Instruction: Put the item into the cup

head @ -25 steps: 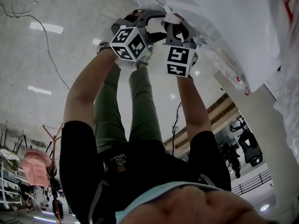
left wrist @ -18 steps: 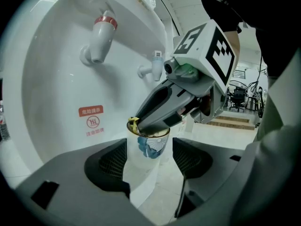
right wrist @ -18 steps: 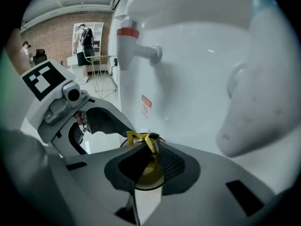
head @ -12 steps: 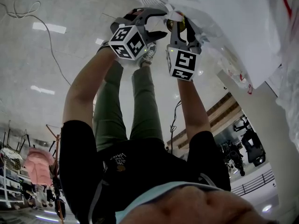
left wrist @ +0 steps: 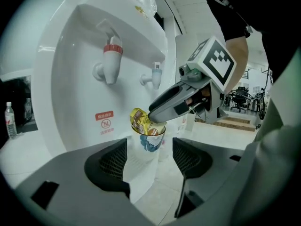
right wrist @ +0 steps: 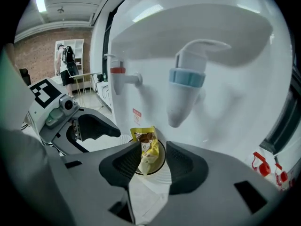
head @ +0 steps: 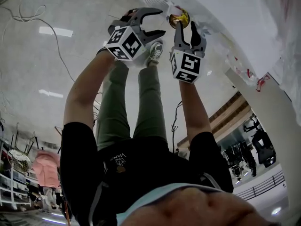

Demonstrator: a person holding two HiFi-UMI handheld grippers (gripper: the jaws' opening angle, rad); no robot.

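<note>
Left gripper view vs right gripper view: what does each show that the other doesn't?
Left only: a bottle at far left, the blue print on the side of the cup, and the right gripper from outside, at the cup's rim, jaws opening with the sachet between them.
Right only: the left gripper, open, holding nothing; a brick wall; the cup's inside from above.
Both: the dispenser, its red tap and blue tap, the cup, the sachet standing in it.
</note>
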